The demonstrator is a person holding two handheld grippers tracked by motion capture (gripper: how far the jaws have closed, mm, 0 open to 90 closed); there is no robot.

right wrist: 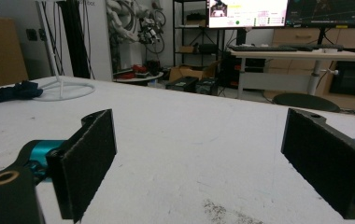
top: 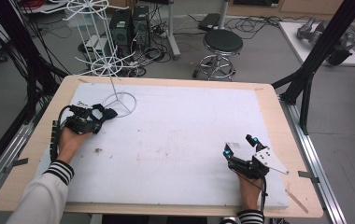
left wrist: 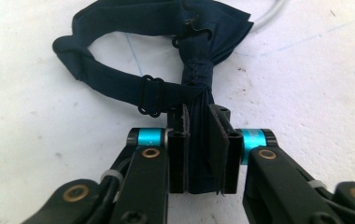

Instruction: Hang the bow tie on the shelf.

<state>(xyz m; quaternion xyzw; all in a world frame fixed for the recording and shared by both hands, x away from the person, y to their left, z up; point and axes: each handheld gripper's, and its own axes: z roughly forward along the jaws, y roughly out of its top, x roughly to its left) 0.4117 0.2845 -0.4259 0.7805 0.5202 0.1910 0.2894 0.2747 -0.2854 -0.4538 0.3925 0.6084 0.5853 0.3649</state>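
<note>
A dark navy bow tie (left wrist: 194, 56) with its strap looped to the left lies on the white foam board (top: 175, 130). My left gripper (left wrist: 198, 154) is shut on one wing of the bow tie, the fabric pinched between both pads. In the high view the left gripper (top: 98, 116) is at the board's far left, with the bow tie (top: 106, 113) beside the ring base of a white wire stand (top: 119, 102). My right gripper (top: 240, 145) rests at the near right of the board, open, nothing between its pads (right wrist: 91, 158).
The white wire stand (top: 94, 37) rises tall at the back left, its ring base (right wrist: 66, 89) on the board. A black stool (top: 222, 44) and cables sit on the floor beyond the table. Black frame posts (top: 323, 42) stand at the right.
</note>
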